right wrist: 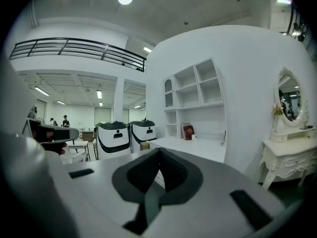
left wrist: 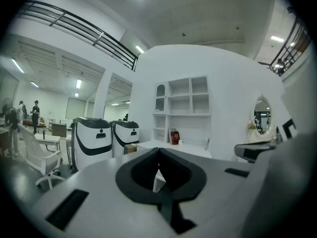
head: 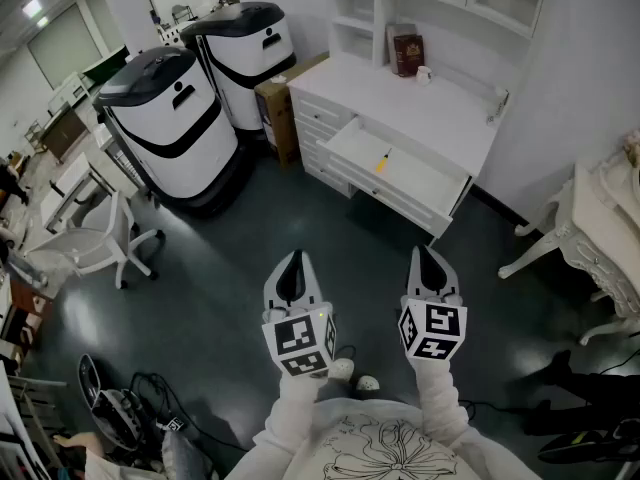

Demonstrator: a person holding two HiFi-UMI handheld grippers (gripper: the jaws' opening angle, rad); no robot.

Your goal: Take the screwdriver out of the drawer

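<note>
**Position of the target.** The screwdriver [head: 383, 161] lies on the floor of the open drawer [head: 425, 176], which is pulled out from the front of the white desk [head: 430, 108]. Its yellow handle is the only part that reads clearly. The long axis appears to run diagonally, slanting from near-left to far-right as the person faces the desk.

**Position of the grippers.** The left gripper [head: 293, 263] and the right gripper [head: 428, 260] are held side by side in front of the person, both aimed roughly level toward the desk. Both are well apart from the drawer, with bare floor between. The screwdriver lies ahead, between their two lines of aim, somewhat closer to the right gripper.

**Gripper state.** Both grippers have their jaws closed tip to tip and hold nothing.

**Judgement.** Reaching the screwdriver calls for an advance to the drawer, and the right gripper looks better placed.
</note>
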